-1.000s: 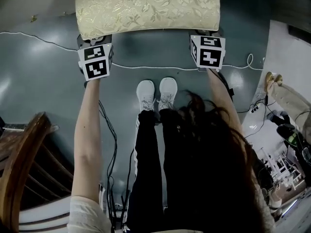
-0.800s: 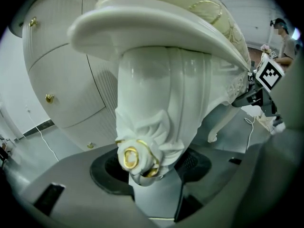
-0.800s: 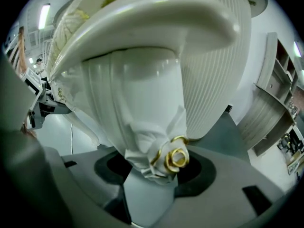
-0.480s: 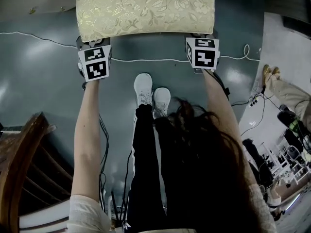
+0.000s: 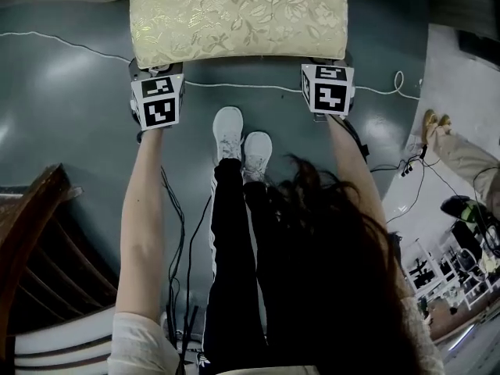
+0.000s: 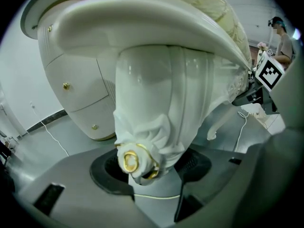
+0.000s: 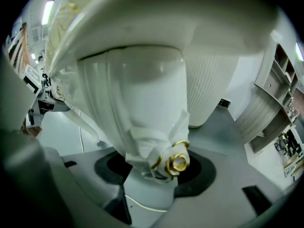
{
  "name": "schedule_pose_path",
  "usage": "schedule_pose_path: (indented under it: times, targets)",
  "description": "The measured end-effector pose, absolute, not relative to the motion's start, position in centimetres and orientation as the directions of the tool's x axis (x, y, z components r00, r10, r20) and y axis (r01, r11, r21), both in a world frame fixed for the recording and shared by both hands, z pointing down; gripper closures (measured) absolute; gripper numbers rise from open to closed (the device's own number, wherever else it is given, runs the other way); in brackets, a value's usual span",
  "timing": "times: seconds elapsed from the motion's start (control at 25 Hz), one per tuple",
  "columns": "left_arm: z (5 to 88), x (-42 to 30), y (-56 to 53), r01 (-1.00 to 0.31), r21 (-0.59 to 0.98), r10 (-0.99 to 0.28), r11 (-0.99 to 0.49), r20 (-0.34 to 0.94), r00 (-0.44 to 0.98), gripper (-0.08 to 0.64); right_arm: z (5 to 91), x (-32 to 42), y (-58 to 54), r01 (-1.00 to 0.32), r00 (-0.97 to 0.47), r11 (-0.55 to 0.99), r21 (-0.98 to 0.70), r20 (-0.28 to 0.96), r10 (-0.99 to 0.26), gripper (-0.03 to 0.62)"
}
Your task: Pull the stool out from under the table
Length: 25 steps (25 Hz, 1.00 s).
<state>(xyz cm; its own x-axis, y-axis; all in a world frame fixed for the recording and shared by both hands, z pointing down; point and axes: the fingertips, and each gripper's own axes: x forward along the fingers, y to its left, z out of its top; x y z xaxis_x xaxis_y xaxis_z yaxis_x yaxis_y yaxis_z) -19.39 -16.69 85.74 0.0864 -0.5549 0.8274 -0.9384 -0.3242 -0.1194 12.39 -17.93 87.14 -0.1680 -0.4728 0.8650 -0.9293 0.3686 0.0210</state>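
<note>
The stool has a cream floral cushion [image 5: 238, 14] and white carved legs with gold trim. My left gripper [image 5: 155, 75] reaches under the cushion's near left corner, and my right gripper [image 5: 328, 70] under its near right corner. In the left gripper view the left gripper [image 6: 152, 167] is shut on the front left stool leg [image 6: 152, 118], just above its gold-ringed foot. In the right gripper view the right gripper [image 7: 154, 167] is shut the same way on the front right stool leg [image 7: 137, 113]. The fingertips are hidden under the seat in the head view.
The white table's pedestal with gold knobs [image 6: 71, 80] stands just behind the stool. A white cable [image 5: 70, 45] crosses the grey floor. The person's white shoes [image 5: 229, 131] are between the arms. There is a wooden chair [image 5: 31, 241] at lower left and clutter [image 5: 461, 233] at right.
Both grippers keep their hold on the stool legs in about the same place. The person's feet have shifted, one shoe now behind the other. The head view has drifted slightly.
</note>
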Motion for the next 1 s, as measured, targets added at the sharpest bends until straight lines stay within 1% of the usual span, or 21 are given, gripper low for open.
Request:
schedule_pose_path:
  times: [0.32,0.56,0.68,1.0]
  targets:
    - [86.1,-19.5,-16.7,-0.924,-0.124,-0.508,-0.361,0.857,0.084,0.299,87.6,12.5,-17.6,-0.937,-0.161,0.348,0.021,0.86,-0.484,0.33]
    - [86.8,-19.0,-17.0,-0.937,-0.113,-0.565,-0.33,0.819,0.1,0.299,87.2,13.0,-19.4,-0.926,-0.136,0.368,0.086,0.833,-0.536,0.331]
    - [86.9,-18.9,-17.2,-0.934,-0.116,-0.576,-0.339,0.81,0.109,0.299,87.2,13.0,-19.2,-0.927,-0.133,0.364,0.091,0.828,-0.545,0.331]
    - [86.8,-19.2,-17.9,-0.915,-0.12,-0.523,-0.384,0.845,0.109,0.299,87.7,12.9,-18.6,-0.937,-0.134,0.345,0.056,0.855,-0.502,0.331]
